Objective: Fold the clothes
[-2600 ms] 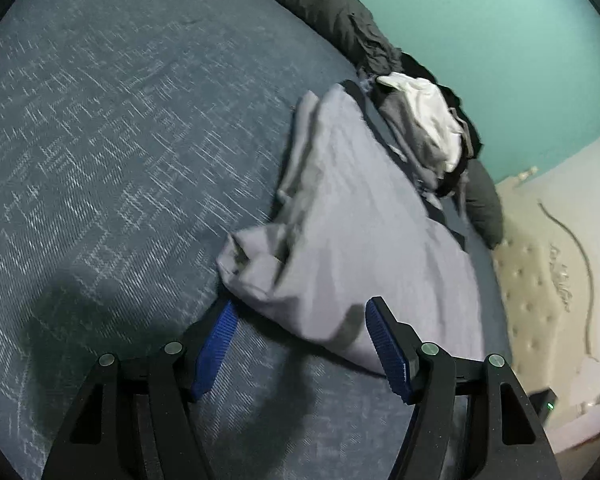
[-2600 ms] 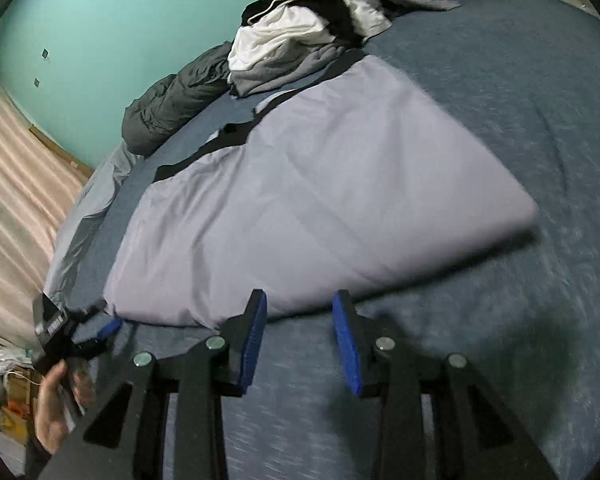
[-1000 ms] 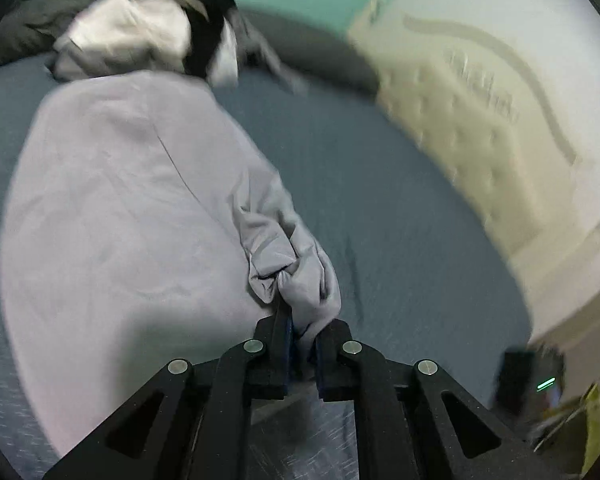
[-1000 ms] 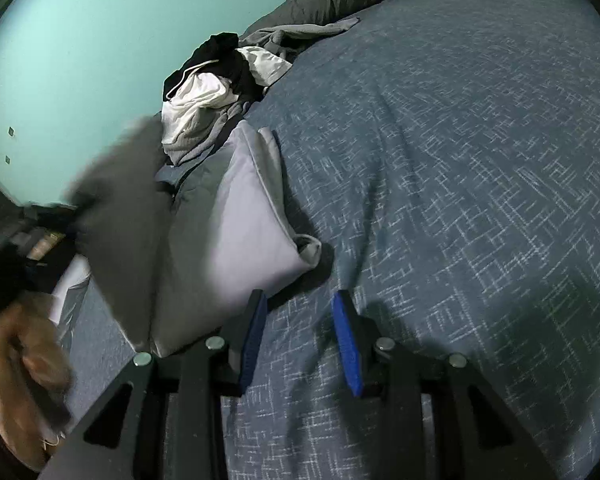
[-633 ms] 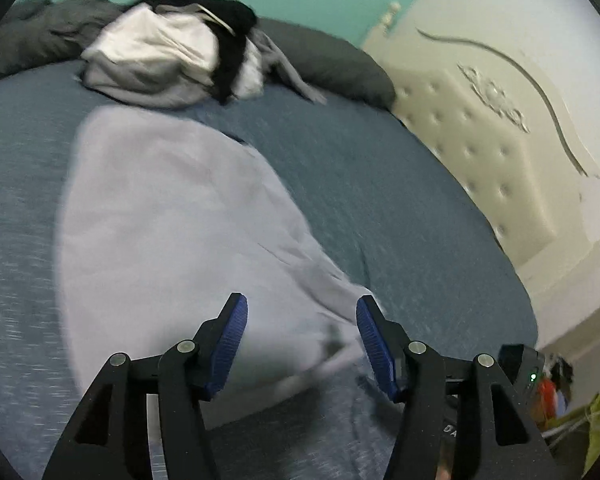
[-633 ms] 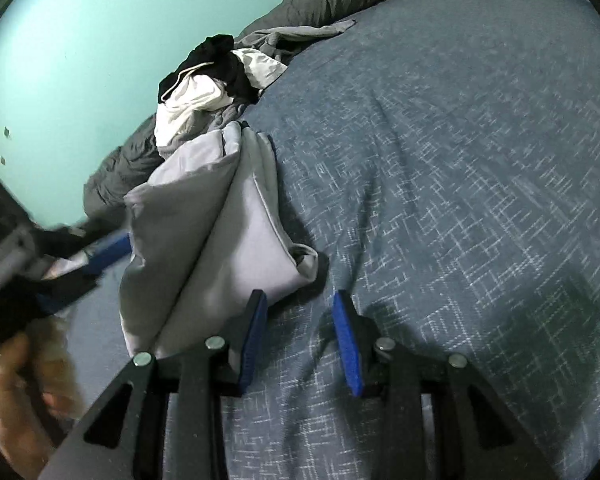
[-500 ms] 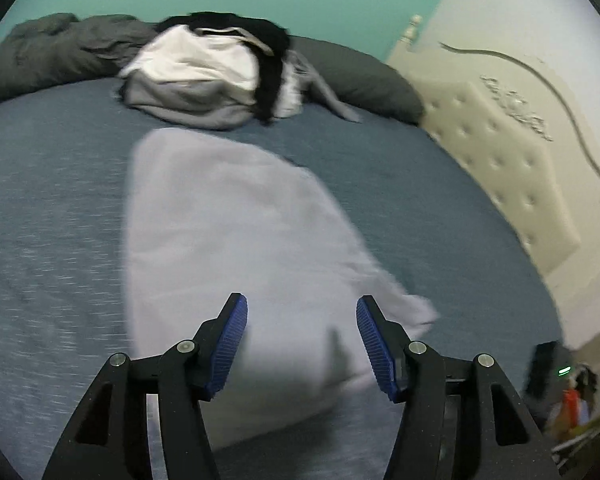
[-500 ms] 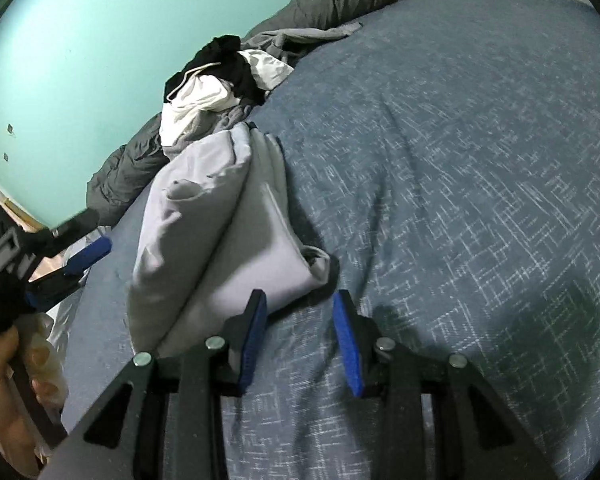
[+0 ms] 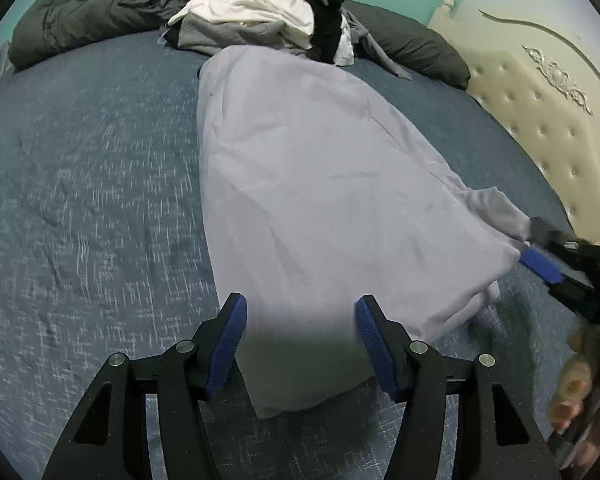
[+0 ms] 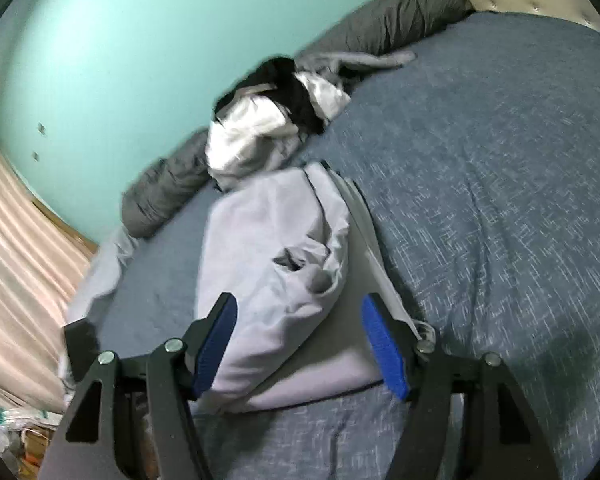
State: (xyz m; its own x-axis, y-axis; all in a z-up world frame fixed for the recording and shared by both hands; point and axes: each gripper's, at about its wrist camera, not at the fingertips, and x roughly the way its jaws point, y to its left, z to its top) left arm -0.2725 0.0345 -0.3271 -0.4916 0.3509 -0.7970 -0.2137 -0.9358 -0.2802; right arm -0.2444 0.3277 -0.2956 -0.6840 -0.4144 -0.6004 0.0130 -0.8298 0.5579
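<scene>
A pale grey garment (image 9: 320, 168) lies folded lengthwise on the blue bed cover (image 9: 80, 200). My left gripper (image 9: 300, 320) is open just above its near end, with nothing held. The right gripper's blue pad (image 9: 540, 266) shows at the garment's right corner, with a hand (image 9: 580, 380) behind it. In the right wrist view my right gripper (image 10: 298, 320) is wide open, its fingers straddling the garment's (image 10: 268, 240) rumpled near end. Its upper layer is bunched and creased there.
A heap of white, black and grey clothes (image 9: 268, 12) lies at the garment's far end, also seen as the heap (image 10: 276, 128). Dark grey bedding (image 9: 92, 12) runs along the turquoise wall. A cream tufted headboard (image 9: 540, 100) stands right. A striped curtain (image 10: 16, 240) hangs left.
The left gripper let go of the garment's bunched edge and drew back, leaving it folded over. The right gripper opened wider and moved over the garment's end.
</scene>
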